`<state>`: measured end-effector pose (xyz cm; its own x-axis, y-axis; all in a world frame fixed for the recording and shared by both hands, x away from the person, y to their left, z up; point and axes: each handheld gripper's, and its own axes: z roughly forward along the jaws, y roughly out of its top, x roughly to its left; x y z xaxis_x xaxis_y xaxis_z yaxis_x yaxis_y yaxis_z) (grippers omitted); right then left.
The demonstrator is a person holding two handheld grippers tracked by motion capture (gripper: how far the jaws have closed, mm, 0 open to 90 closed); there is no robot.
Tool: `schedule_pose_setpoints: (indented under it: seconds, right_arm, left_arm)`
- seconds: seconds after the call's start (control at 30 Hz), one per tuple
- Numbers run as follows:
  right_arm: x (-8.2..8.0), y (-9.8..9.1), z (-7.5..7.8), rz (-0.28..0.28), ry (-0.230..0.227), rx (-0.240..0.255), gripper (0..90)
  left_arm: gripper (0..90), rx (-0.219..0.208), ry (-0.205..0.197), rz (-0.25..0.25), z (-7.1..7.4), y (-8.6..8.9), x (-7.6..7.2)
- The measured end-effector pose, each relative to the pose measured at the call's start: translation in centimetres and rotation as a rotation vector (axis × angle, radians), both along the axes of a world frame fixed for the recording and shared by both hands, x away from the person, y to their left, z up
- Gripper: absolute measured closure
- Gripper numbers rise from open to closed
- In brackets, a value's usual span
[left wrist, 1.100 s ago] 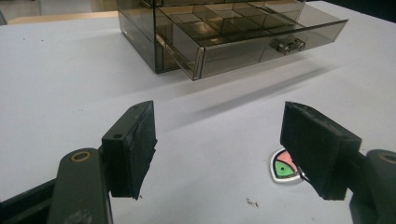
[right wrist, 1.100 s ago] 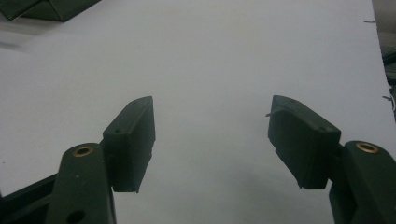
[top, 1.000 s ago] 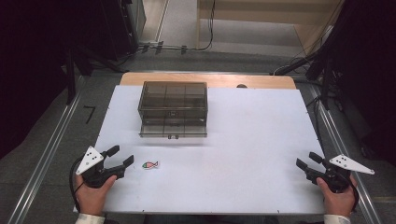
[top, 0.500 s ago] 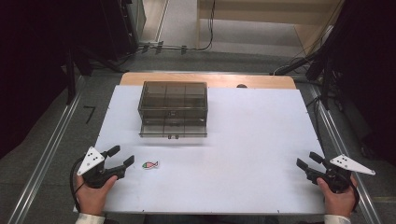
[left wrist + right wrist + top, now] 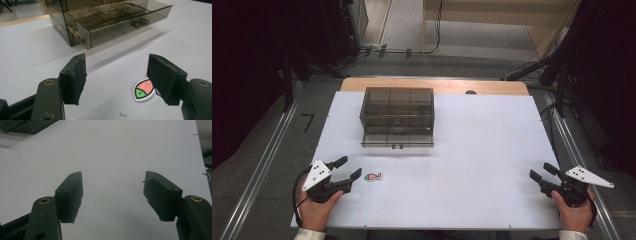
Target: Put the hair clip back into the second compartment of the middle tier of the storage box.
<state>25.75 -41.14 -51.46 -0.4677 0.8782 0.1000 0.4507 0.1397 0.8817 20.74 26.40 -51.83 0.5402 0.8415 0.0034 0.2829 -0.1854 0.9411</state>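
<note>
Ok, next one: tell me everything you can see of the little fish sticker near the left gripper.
The fish sticker is a small flat cut-out in the shape of a fish with a white border, a green head with a dark dot for an eye, and a pinkish-red striped body. It looks like paper or vinyl. It lies flat on the white table, in front of the smoky plastic drawer box, whose bottom drawer stands pulled out. In the left gripper view one pad hides its tail end. Whether that pad touches it is unclear.

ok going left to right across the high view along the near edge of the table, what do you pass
left hand-held gripper → fish sticker → bare white table top → right hand-held gripper
</note>
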Motion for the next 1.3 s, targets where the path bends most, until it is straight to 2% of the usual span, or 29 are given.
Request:
schedule_pose_setpoints:
  seconds: [0.03,0.2,0.23,0.67,0.73,0.77,0.8,0.83,0.9,1.13,1.3]
  right_arm:
    - [0.0,0.0,0.0,0.0,0.001,0.0,31.0]
    - [0.0,0.0,0.0,0.001,0.002,-0.001,31.0]
    - [0.0,0.0,0.0,0.002,0.0,-0.001,31.0]
    - [0.0,0.0,0.0,0.003,0.003,0.002,31.1]
    - [0.1,0.0,0.0,0.004,0.0,0.001,31.1]
    - [0.0,0.0,0.0,0.003,0.003,0.002,31.1]
    - [0.0,0.0,0.0,0.003,0.003,0.002,31.1]
    - [0.1,0.0,0.0,0.004,0.0,0.001,31.1]
    - [0.0,0.0,0.0,0.004,0.0,0.002,31.1]
    - [0.0,-0.1,0.0,0.004,0.002,0.006,31.2]
    - [0.0,-0.1,0.0,0.005,0.002,0.006,31.2]
  left_arm:
    - [32.3,-0.002,0.003,-0.023,0.0,-0.3,0.0]
    - [32.4,0.009,0.013,-0.063,0.1,-0.8,0.0]
    - [35.2,0.012,0.015,-0.073,0.0,-0.9,0.0]
    - [42.3,0.026,0.016,-0.111,0.0,-1.4,0.3]
    - [44.2,0.044,0.013,-0.127,0.0,-1.7,0.3]
    - [44.8,0.068,0.016,-0.139,0.0,-2.0,0.2]
    - [45.5,0.068,0.016,-0.139,0.0,-2.0,0.2]
    - [46.0,0.097,0.016,-0.153,0.0,-2.3,0.2]
    - [47.4,0.103,0.02,-0.159,-0.1,-2.5,0.2]
    - [50.2,0.189,0.043,-0.185,-0.3,-3.2,0.3]
    - [51.4,0.208,0.048,-0.195,-0.4,-3.4,0.4]
